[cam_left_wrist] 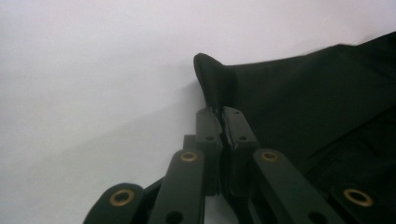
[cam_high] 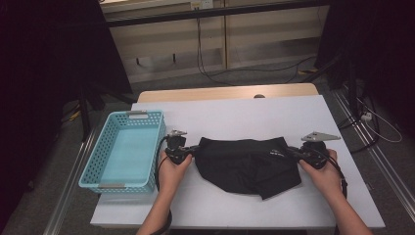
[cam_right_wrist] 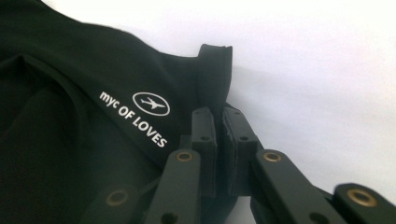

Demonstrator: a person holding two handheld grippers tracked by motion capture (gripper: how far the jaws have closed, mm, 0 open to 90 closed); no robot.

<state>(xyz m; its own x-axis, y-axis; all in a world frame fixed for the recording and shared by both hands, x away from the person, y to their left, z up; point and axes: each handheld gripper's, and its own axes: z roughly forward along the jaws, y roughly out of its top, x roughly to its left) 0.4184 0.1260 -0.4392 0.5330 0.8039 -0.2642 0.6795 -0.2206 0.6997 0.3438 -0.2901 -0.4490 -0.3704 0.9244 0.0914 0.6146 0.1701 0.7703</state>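
Between both hands on the white desk (cam_high: 244,117) lies a black garment (cam_high: 244,164); left tool (cam_left_wrist: 220,116) and right tool (cam_right_wrist: 219,114) each pinch a top corner; soft, light, floppy cloth; corners suit gripping, middle will sag.

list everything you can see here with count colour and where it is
garment: 1, black with white print, middle of the table, stretched between both grippers
basket: 1, light blue, perforated, left part of the table, nothing in it
table: 1, white top with a wooden far edge
cables: several, dark, on the floor beyond the table
left gripper: 1, black, shut on the garment's left corner
right gripper: 1, black, shut on the garment's right corner
hands: 2, one behind each gripper, near edge
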